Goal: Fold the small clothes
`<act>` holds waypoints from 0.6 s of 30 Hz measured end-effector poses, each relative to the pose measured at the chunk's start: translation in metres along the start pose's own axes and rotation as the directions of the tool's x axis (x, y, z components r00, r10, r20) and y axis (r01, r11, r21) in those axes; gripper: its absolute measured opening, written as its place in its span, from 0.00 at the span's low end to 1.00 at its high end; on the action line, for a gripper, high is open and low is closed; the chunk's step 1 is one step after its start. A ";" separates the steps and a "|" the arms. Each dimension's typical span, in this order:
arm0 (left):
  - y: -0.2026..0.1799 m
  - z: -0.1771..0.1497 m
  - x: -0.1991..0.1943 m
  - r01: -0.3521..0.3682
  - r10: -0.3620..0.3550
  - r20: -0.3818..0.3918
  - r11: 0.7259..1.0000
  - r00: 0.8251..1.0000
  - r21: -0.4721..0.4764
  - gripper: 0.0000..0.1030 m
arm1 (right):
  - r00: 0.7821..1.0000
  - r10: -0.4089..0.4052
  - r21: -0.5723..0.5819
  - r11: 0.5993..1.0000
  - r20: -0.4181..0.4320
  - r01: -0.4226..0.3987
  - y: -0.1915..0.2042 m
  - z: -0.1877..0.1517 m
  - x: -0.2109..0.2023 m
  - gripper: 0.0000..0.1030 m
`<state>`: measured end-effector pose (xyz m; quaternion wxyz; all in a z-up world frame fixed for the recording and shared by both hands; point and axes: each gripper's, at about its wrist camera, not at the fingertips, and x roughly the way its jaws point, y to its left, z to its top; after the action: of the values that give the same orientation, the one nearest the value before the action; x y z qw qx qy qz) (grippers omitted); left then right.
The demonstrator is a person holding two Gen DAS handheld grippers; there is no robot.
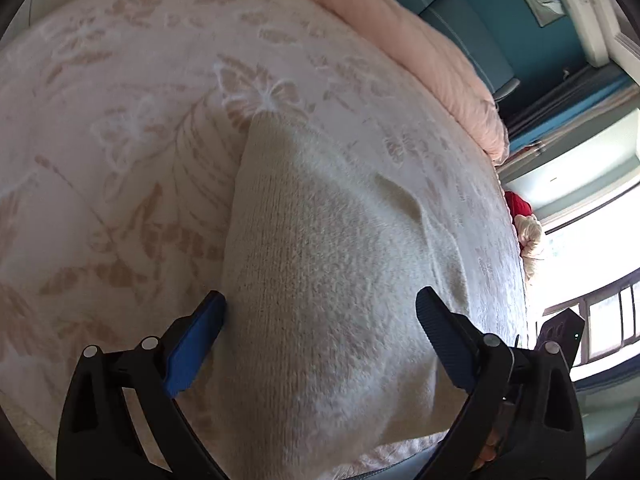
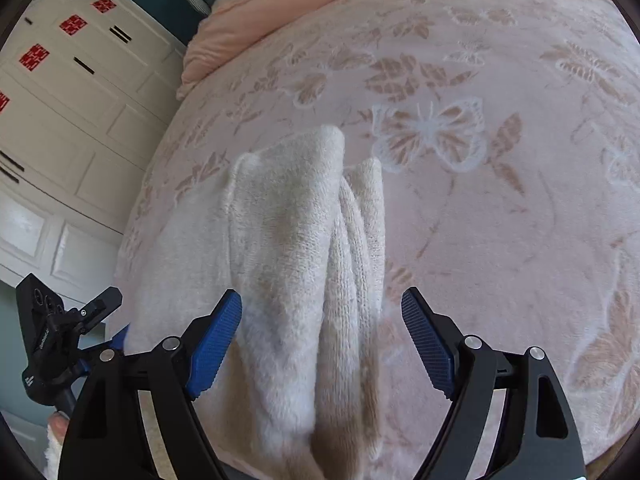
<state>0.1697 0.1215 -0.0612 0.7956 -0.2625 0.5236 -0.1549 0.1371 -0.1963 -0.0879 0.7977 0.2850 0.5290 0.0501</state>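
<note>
A cream knitted garment (image 2: 304, 264) is laid folded lengthwise on the pink butterfly-patterned blanket (image 2: 500, 208) of the bed, close to its near edge. The left gripper (image 1: 320, 340) is held with its 2 fingers spread wide over the knit, pinching nothing. The right gripper (image 2: 322, 344) is likewise spread, its pads clear of the fabric between them

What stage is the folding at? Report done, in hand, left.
Done: the cream knit lies on the bedspread, folded lengthwise in layers. In hand: nothing; left tongs and right tongs are open around it. Left: probably a crosswise fold, since it is still long.
</note>
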 end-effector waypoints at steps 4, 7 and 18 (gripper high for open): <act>0.004 0.006 0.018 0.031 -0.033 -0.040 0.999 0.999 -0.043 0.58 | 0.997 0.080 0.004 0.997 0.015 -0.080 0.017 0.013 -0.004 0.32; -0.018 0.019 -0.011 0.091 -0.092 0.013 0.995 0.996 0.034 0.41 | 0.981 0.141 -0.161 0.980 0.130 -0.119 0.059 0.022 -0.054 0.30; -0.031 0.015 0.008 -0.146 0.139 0.052 0.971 0.989 0.191 0.53 | 0.985 -0.050 -0.025 0.998 0.168 0.055 0.000 0.025 -0.055 0.29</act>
<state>0.1880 0.0961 -0.0448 0.8363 -0.1481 0.5082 -0.1429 0.1354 -0.2271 -0.0358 0.8445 0.2624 0.4667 0.0127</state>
